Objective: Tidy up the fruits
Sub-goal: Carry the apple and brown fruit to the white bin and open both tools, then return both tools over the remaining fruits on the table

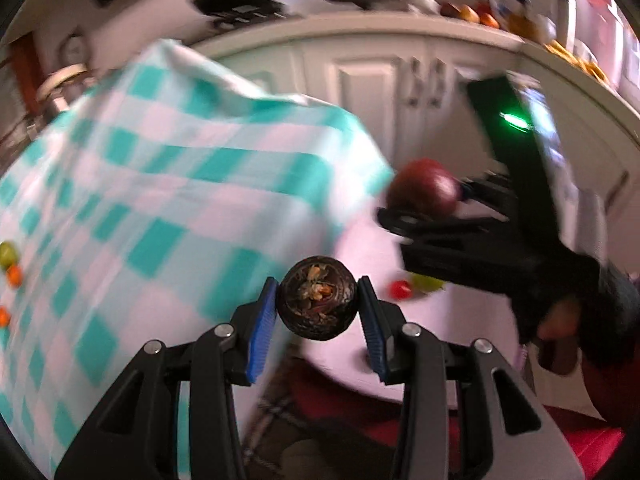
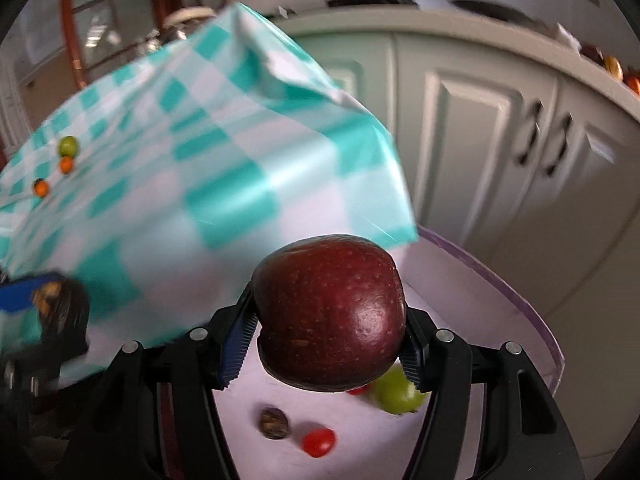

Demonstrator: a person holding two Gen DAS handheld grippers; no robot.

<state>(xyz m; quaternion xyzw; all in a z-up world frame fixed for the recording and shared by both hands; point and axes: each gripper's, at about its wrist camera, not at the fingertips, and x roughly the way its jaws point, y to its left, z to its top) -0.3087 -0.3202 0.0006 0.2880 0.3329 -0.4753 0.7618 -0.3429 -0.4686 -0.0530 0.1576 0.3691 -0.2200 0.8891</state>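
My left gripper (image 1: 318, 306) is shut on a dark round mangosteen (image 1: 317, 305), held in the air over the edge of a pale tray (image 1: 360, 368). My right gripper (image 2: 330, 340) is shut on a dark red apple (image 2: 330, 316) above the same tray (image 2: 520, 300); the apple also shows in the left wrist view (image 1: 424, 186). In the tray lie a green fruit (image 2: 400, 394), a red cherry tomato (image 2: 319, 442) and a small dark fruit (image 2: 274, 423). A green fruit (image 2: 68, 146) and small orange fruits (image 2: 66, 165) lie on the checked tablecloth (image 2: 160, 184).
The table with the teal-and-white cloth (image 1: 140, 200) fills the left. White cabinet doors (image 2: 480, 140) stand behind, with a counter carrying more fruit (image 1: 472, 14). A red patterned floor mat (image 1: 360, 420) lies below the tray.
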